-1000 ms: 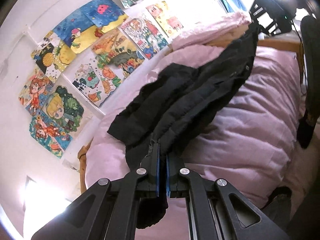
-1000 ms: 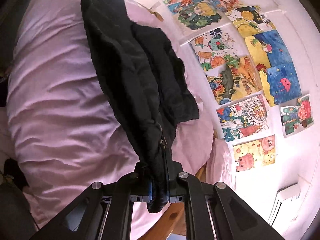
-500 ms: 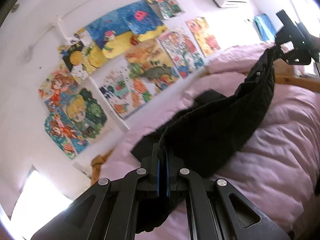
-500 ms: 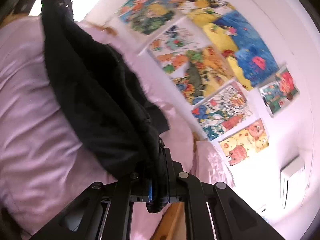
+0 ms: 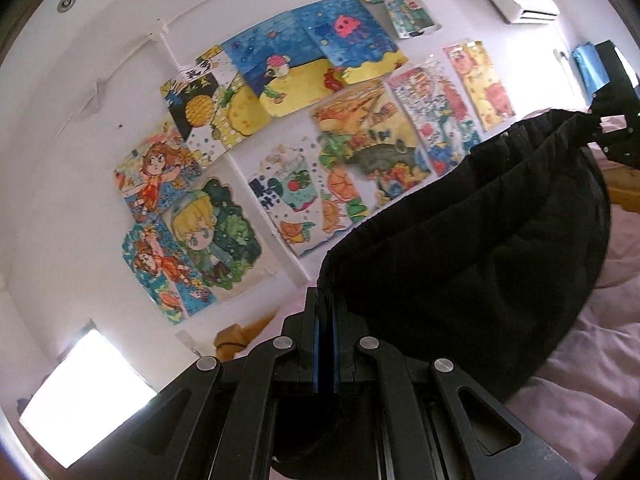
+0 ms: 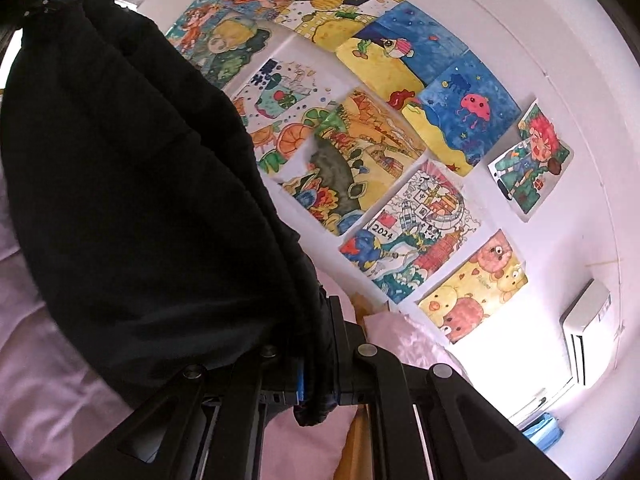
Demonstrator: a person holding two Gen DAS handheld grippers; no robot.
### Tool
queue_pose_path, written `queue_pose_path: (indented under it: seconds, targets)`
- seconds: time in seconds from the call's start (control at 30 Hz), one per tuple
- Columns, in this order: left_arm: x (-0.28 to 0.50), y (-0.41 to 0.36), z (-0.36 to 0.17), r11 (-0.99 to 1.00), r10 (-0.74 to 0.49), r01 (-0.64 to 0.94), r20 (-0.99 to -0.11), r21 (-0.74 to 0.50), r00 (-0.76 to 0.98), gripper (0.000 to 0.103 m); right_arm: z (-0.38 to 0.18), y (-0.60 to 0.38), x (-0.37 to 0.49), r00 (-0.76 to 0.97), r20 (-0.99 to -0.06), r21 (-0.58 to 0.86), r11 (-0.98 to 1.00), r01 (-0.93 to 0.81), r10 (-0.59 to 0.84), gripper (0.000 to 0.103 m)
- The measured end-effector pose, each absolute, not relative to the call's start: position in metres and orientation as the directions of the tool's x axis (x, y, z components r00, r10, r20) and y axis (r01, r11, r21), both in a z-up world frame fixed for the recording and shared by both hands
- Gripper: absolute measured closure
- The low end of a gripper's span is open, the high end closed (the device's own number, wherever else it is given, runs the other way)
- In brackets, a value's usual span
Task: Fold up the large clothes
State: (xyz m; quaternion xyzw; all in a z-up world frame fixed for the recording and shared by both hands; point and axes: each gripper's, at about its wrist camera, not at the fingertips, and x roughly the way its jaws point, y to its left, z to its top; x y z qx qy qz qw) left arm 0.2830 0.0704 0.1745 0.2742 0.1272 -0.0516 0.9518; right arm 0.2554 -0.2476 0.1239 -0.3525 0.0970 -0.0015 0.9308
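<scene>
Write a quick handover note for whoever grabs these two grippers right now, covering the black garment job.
Left hand-held gripper: shut on one end of the black fabric garment.
Right hand-held gripper: shut on the garment's other end, cloth bunched between the jaws.
Where: the garment hangs stretched between the two grippers above the pink quilted bedcover, in front of the wall of colourful drawings.
Done: the garment is gripped at both ends and held up off the bed.
Left: no finished fold shows yet; lay it down, fold and flatten it.
</scene>
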Motion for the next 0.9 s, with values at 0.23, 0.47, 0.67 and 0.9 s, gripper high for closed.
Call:
queue_pose_path:
  seconds: [0.23, 0.47, 0.67, 0.9]
  targets:
    - [0.353, 0.063, 0.163, 0.884, 0.034, 0.094, -0.262, 0.457, 0.964, 0.1, 0.132, -0.25, 0.31, 0.98, -0.185, -0.572, 0.819, -0.045, -0.075, 0.094]
    - [0.411, 0.064, 0.152, 0.919, 0.038, 0.073, -0.27, 0.389, 0.962, 0.1, 0.13, -0.252, 0.362, 0.972, -0.21, -0.533, 0.846, -0.022, -0.107, 0.094]
    - [0.45, 0.075, 0.138, 0.933, 0.019, 0.076, -0.261, 0.352, 0.965, 0.1, 0.125, -0.243, 0.406, 0.966, -0.221, -0.505, 0.863, 0.003, -0.133, 0.094]
    - [0.503, 0.088, 0.107, 0.958, 0.031, 0.068, -0.337, 0.278, 0.941, 0.1, 0.119, -0.23, 0.457, 0.963, -0.232, -0.508, 0.861, 0.002, -0.139, 0.094]
